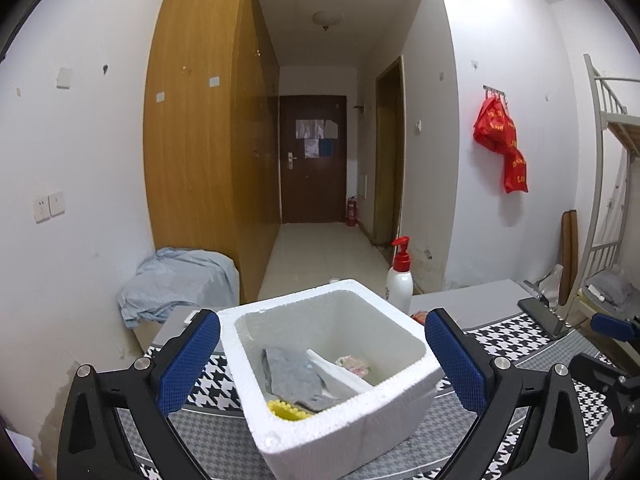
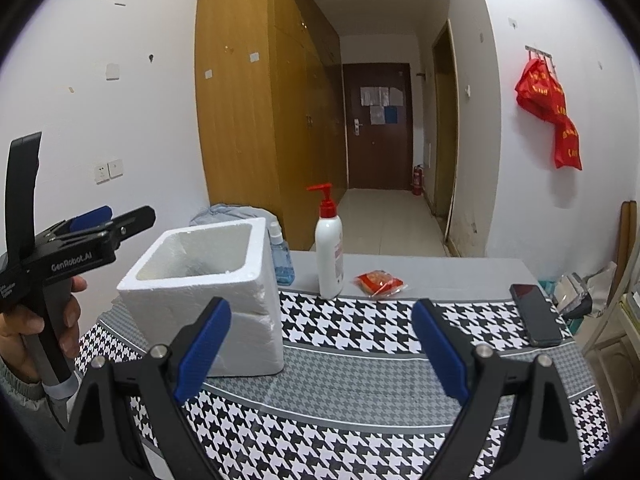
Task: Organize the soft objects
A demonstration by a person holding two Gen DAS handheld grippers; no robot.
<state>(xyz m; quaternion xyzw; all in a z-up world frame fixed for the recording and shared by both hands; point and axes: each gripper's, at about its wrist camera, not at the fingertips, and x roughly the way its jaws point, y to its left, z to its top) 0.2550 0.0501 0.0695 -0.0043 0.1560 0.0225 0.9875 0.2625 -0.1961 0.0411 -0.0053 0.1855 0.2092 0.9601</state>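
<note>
The left gripper point(image 1: 322, 360) is hovering with its blue-padded jaws spread wide and empty, framing the white square styrofoam box point(image 1: 280, 446) that is sitting just ahead on the black-and-white houndstooth tablecloth point(image 1: 208, 432). Inside the box a grey felt cloth point(image 1: 294, 378) is lying against a white folded piece point(image 1: 340, 376), with a yellow knobbly item point(image 1: 286, 410) poking out at the near wall and a pale wrapped item point(image 1: 354, 363) at the far side.

The right gripper point(image 2: 320, 354) is likewise holding its jaws wide apart, gripping nothing, over the cloth to the right of the box. Beyond it a red snack packet point(image 2: 379, 282) is lying flat, a white pump bottle with red nozzle point(image 2: 329, 258) is standing upright beside it, and a small blue-liquid bottle point(image 2: 281, 260) is standing just behind the box. A black phone point(image 2: 535, 314) is lying at the right edge.
</note>
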